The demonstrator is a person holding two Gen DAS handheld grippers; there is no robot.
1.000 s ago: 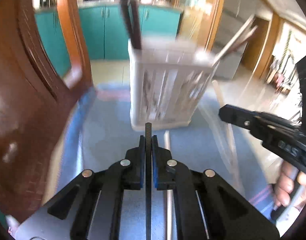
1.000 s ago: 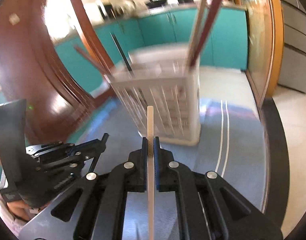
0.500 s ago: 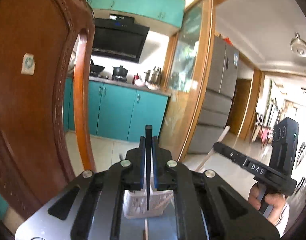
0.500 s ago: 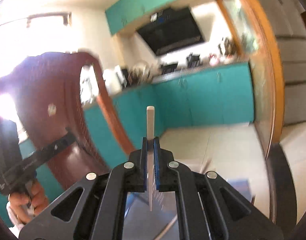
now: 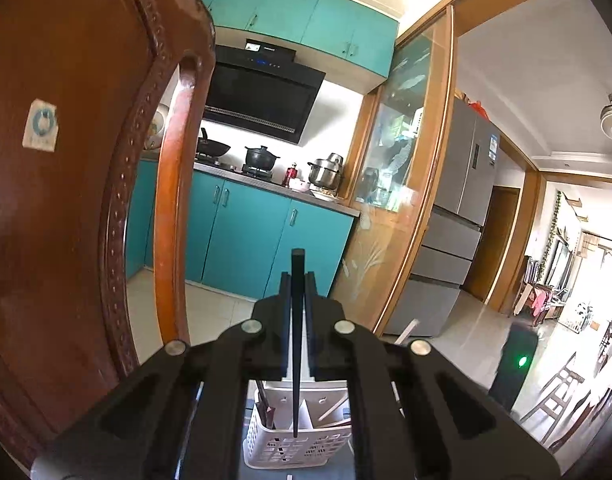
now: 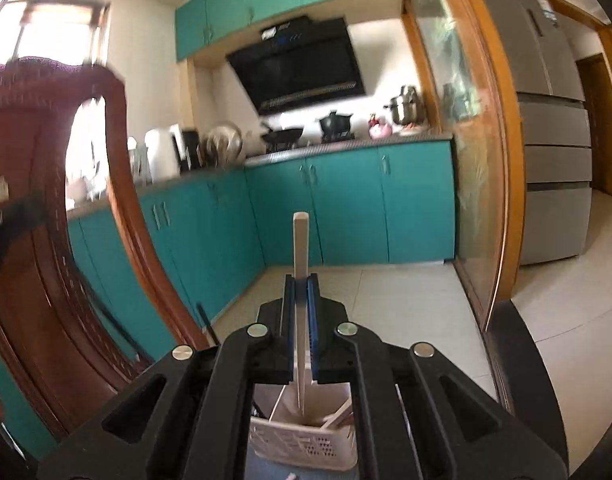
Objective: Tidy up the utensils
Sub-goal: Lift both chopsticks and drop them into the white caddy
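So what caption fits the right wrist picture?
Right tongs hold a pale chopstick above the white basket.

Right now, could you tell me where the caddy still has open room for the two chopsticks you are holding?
In the white slotted caddy, the middle section beside the divider, under the black chopstick, looks free. The left corner holds dark chopsticks; the right side has pale ones. From the right wrist view, the pale chopstick hangs over an open gap.
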